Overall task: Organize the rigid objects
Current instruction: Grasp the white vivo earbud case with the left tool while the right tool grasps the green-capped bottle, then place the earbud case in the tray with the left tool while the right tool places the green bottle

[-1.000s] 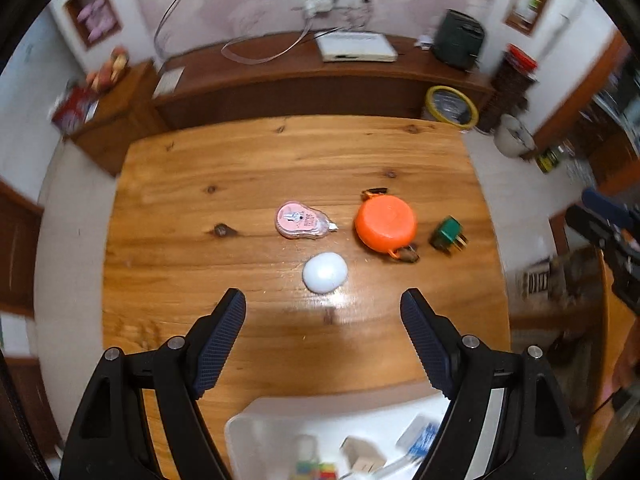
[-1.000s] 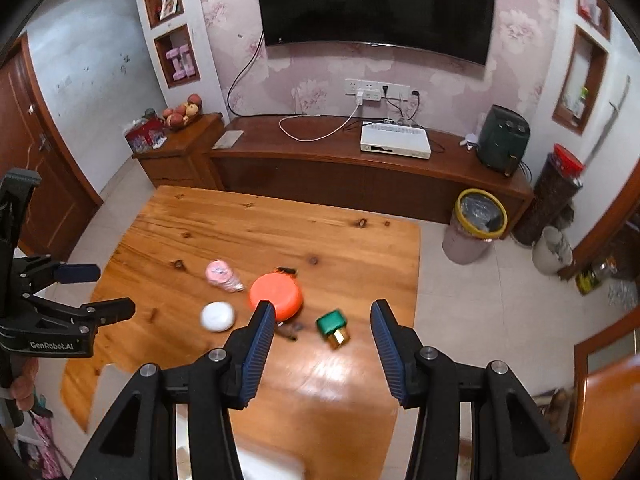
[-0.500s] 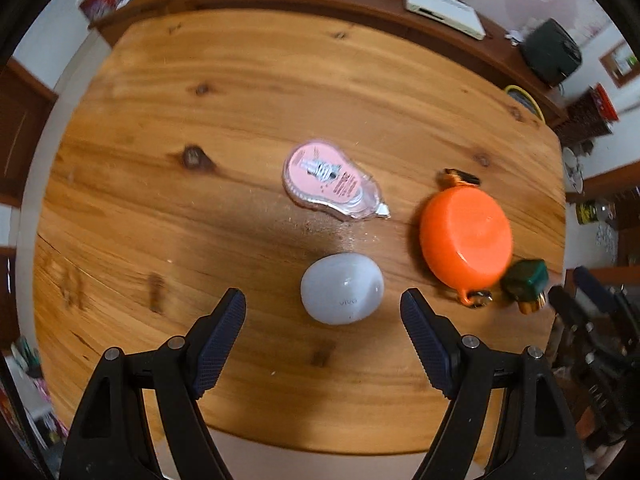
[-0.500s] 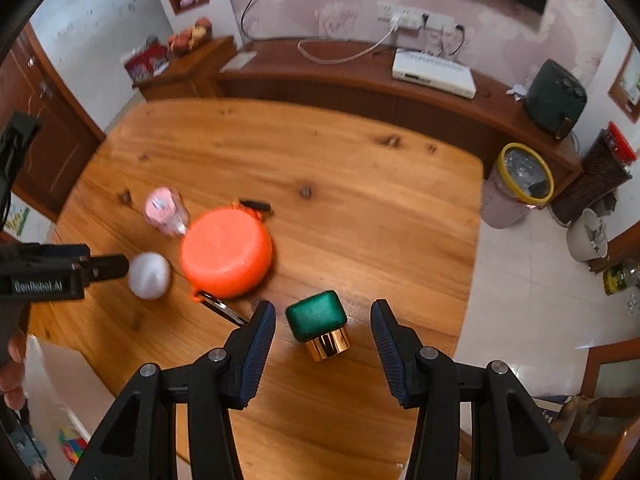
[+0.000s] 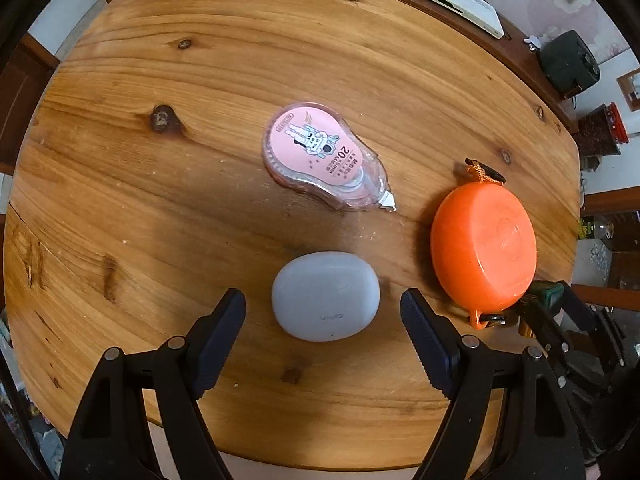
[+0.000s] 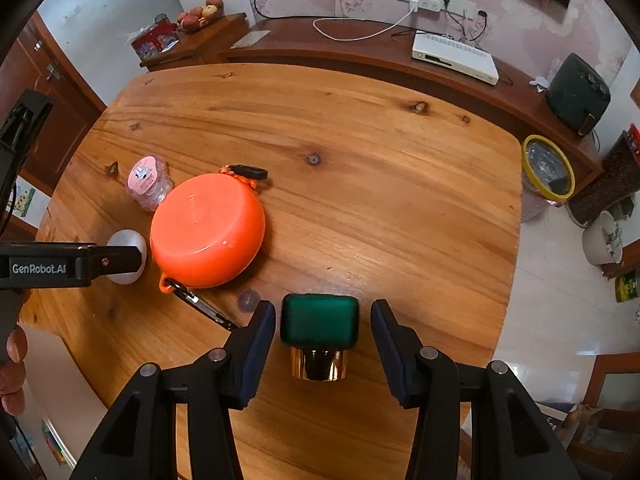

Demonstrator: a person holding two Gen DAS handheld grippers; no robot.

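On the wooden table (image 5: 168, 208) lies a white oval earbud case (image 5: 325, 295), and my left gripper (image 5: 322, 307) hangs open straddling it, fingers clear of both sides. Beyond it lies a pink correction-tape dispenser (image 5: 320, 156); to its right lies a round orange tape measure (image 5: 483, 257). In the right wrist view a green-capped bottle with a gold neck (image 6: 319, 320) lies on the table (image 6: 380, 208) between the fingers of my right gripper (image 6: 323, 320), open with narrow gaps on either side. The orange tape measure (image 6: 208, 230), the pink dispenser (image 6: 147, 182) and the white case (image 6: 127, 243) lie to its left.
A white bin's rim (image 6: 56, 376) sits at the table's near left edge beside a person's fingers (image 6: 14, 376). The table's right edge (image 6: 512, 264) drops to tiled floor. A yellow-rimmed waste bin (image 6: 547, 168) and a long wooden cabinet (image 6: 360, 60) stand beyond.
Both grippers have come down toward the table. The left one now straddles the white case, the right one the green-capped bottle. Neither has altered its opening.
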